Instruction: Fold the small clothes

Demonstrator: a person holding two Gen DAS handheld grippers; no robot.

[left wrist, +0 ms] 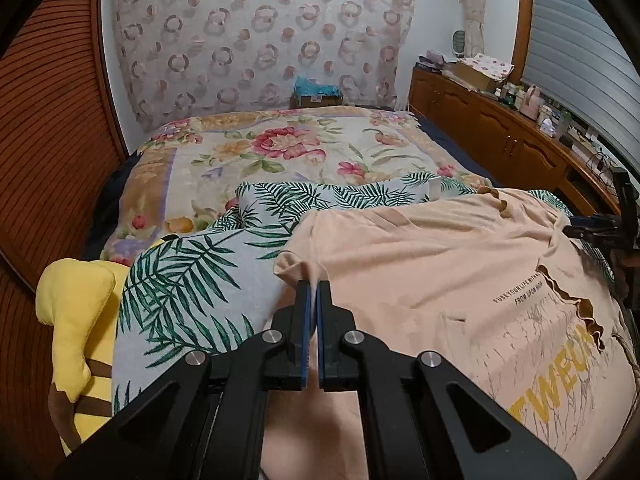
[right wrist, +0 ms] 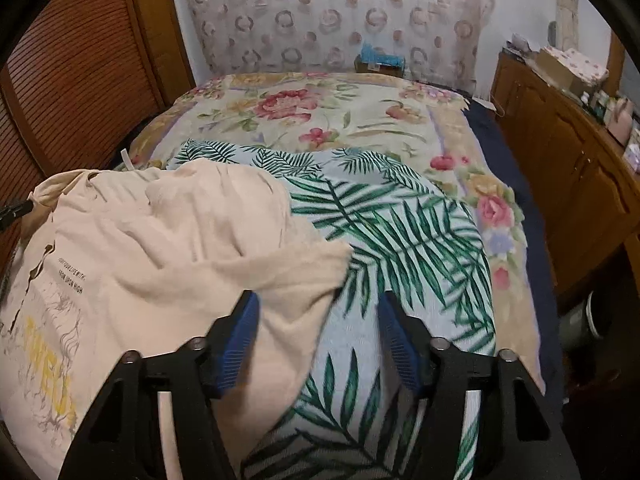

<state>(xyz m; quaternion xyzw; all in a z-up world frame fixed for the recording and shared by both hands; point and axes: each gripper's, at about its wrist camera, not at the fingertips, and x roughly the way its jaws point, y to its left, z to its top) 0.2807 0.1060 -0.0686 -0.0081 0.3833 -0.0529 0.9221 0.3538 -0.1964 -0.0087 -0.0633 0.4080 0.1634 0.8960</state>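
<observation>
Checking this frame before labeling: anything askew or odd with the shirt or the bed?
Nothing damaged or spilled. The peach T-shirt is rumpled, with its sleeve flopped over the palm-leaf sheet. The left gripper is pinched shut on the opposite sleeve edge; the right gripper hangs open. A yellow plush toy sits at the bed's left edge.

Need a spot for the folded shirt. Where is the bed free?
Free: the floral blanket beyond the palm sheet, up to the box at the wall. Also the palm sheet right of the shirt, under the open right tool. Crowded: the left edge, with the yellow plush.
</observation>
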